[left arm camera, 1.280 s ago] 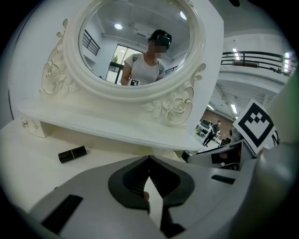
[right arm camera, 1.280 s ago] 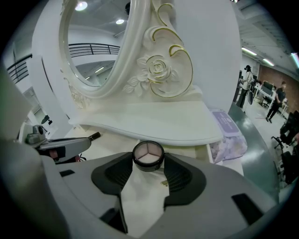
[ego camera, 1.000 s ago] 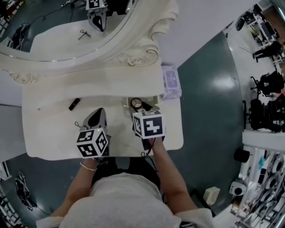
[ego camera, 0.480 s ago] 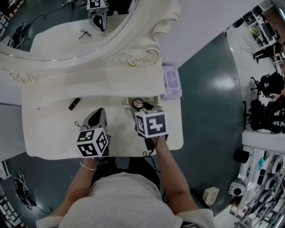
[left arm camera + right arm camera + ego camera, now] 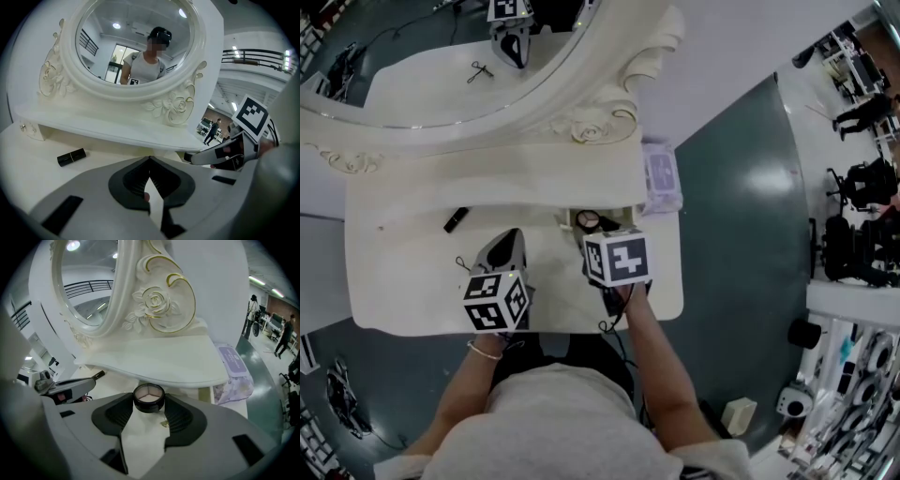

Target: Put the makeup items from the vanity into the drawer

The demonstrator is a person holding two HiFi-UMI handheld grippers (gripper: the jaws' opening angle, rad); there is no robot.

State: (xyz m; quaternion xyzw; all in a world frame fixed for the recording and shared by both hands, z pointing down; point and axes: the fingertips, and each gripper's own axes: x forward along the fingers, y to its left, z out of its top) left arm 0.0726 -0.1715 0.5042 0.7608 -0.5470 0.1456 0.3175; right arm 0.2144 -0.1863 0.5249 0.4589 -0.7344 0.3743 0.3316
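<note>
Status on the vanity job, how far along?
Done: nothing I can confirm, since the drawer's inside doesn't show. In hand: the right gripper is shut on a round compact, just under the shelf. Left: a black lipstick lies on the vanity top. The left gripper is shut, with nothing clearly in it.

I log on my screens a cream-white vanity [image 5: 403,281], its mirror frame [image 5: 159,301] cream with gold-edged rose carving, a compact [image 5: 149,397] black-rimmed with pale pink wedges, a black lipstick tube [image 5: 71,157], a lilac packet [image 5: 234,366], the grey, black-padded left gripper [image 5: 150,171] and right gripper [image 5: 149,405] with black-and-white marker cubes, and a dark teal floor [image 5: 741,187].
</note>
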